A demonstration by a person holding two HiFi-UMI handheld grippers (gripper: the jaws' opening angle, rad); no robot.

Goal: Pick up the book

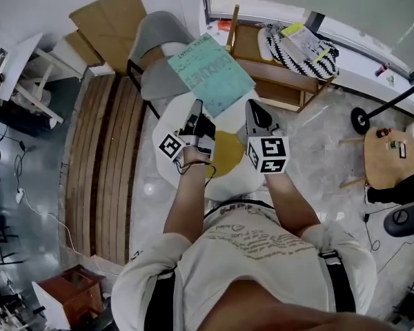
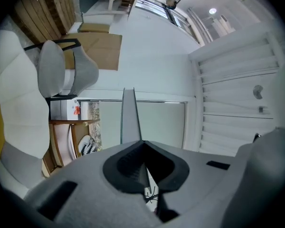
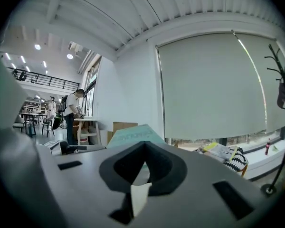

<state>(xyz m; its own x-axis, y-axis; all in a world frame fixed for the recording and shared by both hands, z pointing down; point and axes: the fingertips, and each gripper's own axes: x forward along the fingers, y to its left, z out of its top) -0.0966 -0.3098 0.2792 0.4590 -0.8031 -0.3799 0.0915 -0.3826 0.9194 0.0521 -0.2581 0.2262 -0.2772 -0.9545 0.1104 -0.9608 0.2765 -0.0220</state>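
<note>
A teal book (image 1: pixel 210 74) hangs in the air above a round white-and-yellow table (image 1: pixel 229 178), held at its near edge by both grippers. My left gripper (image 1: pixel 195 109) is shut on the book's near left corner. In the left gripper view the book (image 2: pixel 128 120) shows edge-on as a thin grey slab that runs out from between the closed jaws (image 2: pixel 141 151). My right gripper (image 1: pixel 252 107) grips the near right corner. The right gripper view has the teal cover (image 3: pixel 133 136) rising beyond the jaws (image 3: pixel 143 163) and a pale page edge pinched between them.
Beyond the table stand a grey chair (image 1: pixel 159 54) and a wooden chair (image 1: pixel 262 74) with a striped bag (image 1: pixel 300 50). A wooden slatted platform (image 1: pixel 100 157) runs along the left. A small round wooden stool (image 1: pixel 390 157) stands at the right. People stand far off (image 3: pixel 73 115).
</note>
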